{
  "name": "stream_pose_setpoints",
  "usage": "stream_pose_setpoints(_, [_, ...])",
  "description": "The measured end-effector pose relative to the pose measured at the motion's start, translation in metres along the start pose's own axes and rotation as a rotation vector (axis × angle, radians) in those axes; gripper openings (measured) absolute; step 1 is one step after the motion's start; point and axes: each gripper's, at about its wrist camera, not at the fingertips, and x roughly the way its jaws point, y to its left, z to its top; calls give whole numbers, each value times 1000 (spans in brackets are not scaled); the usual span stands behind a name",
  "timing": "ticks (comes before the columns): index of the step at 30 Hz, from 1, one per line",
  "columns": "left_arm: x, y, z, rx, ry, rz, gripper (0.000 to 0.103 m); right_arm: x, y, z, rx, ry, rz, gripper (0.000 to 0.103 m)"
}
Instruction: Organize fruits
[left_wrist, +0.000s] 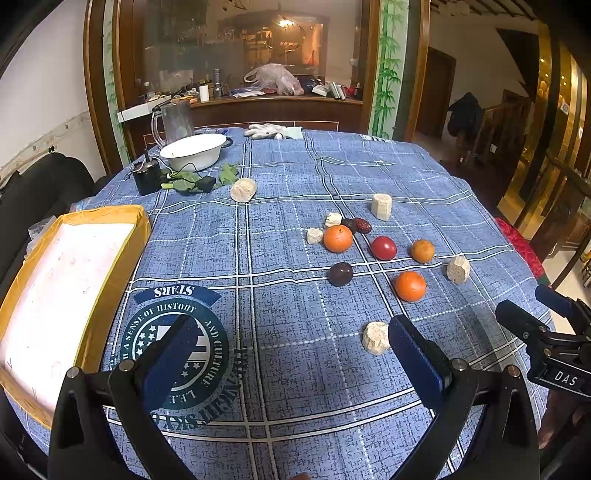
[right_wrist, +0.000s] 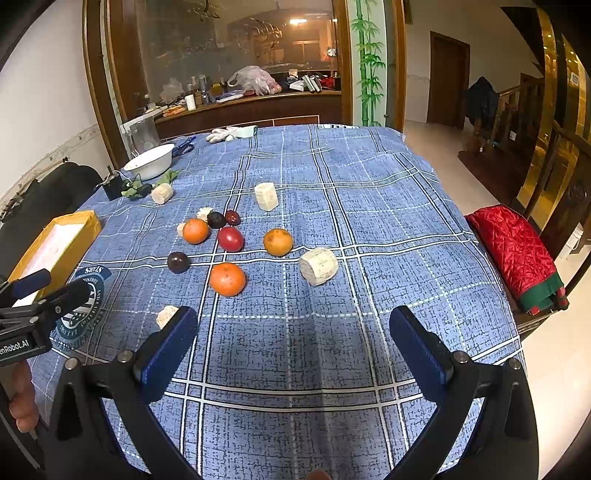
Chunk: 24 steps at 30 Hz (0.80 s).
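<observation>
Fruits lie loose on the blue checked tablecloth (left_wrist: 288, 177): three oranges, the nearest (left_wrist: 410, 286) (right_wrist: 227, 279), a red tomato (left_wrist: 383, 248) (right_wrist: 230, 239), a dark plum (left_wrist: 340, 274) (right_wrist: 178, 261), and two dates (left_wrist: 361, 225) (right_wrist: 232, 217). Pale beige chunks are scattered among them, one (left_wrist: 375, 337) beside my left gripper's right finger. My left gripper (left_wrist: 291, 339) hovers open and empty over the cloth's round logo. My right gripper (right_wrist: 293, 334) is open and empty, short of the nearest orange. A yellow-rimmed box (left_wrist: 110, 273) (right_wrist: 79, 219) sits at the left.
A white bowl (left_wrist: 194, 150), a clear mug (left_wrist: 173, 122), a black device with cable (left_wrist: 147, 177) and green leaves (left_wrist: 227, 172) occupy the far left. White gloves (left_wrist: 267, 131) lie at the far edge. A red quilted cloth (right_wrist: 513, 251) rests on a seat right of the table.
</observation>
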Motion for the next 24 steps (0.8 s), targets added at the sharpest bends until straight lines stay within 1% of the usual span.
stream_pose_setpoints(24, [1,-1,-1,1,0,-2,103,0,4,2,-3,-6,8,103])
